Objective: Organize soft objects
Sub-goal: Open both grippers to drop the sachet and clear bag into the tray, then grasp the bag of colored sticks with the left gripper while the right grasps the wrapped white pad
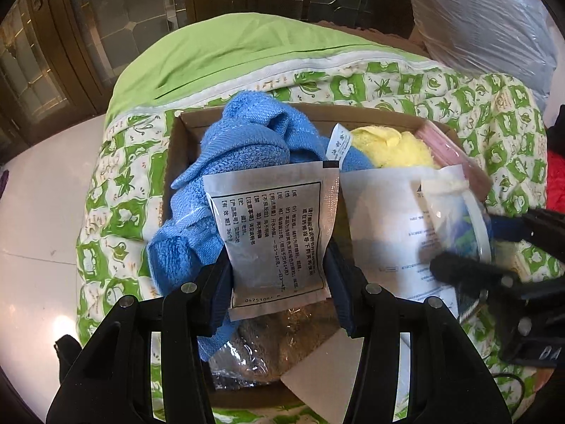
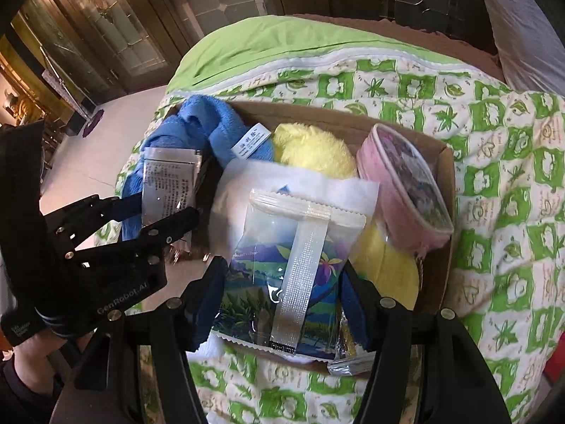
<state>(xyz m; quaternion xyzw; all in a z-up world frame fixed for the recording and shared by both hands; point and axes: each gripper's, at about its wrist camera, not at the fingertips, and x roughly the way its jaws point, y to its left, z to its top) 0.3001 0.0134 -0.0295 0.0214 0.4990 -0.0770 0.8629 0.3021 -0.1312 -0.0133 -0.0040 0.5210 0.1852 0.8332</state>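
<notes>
The left gripper point(image 1: 279, 279) pinches a silver sachet point(image 1: 273, 233) by its side edges, holding it upright over the near left part of the box point(image 2: 445, 190). The right gripper point(image 2: 282, 300) clamps a clear wipe pack point(image 2: 282, 275) with a tropical print, upright over the box's near edge.

Inside the box, a blue towel point(image 1: 226, 162) fills the left side and spills over the left wall. A yellow plush point(image 2: 314, 148) sits at the far middle, a pink pouch point(image 2: 406, 190) leans along the right wall, and a white packet point(image 2: 247, 190) lies in the middle behind the wipe pack.

The likely trouble is crowding. The box is nearly full, so either pack let go from here could land on the heaped towel or the white packet and slide out over the near edge. The sachet is gripped only by its thin edges, so it could buckle and slip. The two grippers are near each other, and a careless move could knock them together. The box stands on soft bedding and may tip if pressed on one side.

The box rests on a quilt point(image 2: 501, 212) in green and white leaf checks with a plain green band at the far edge. Beyond lie pale floor tiles point(image 1: 39, 212), dark glazed doors point(image 2: 116, 35) and a plastic-wrapped bundle point(image 1: 487, 17) at the far right.
</notes>
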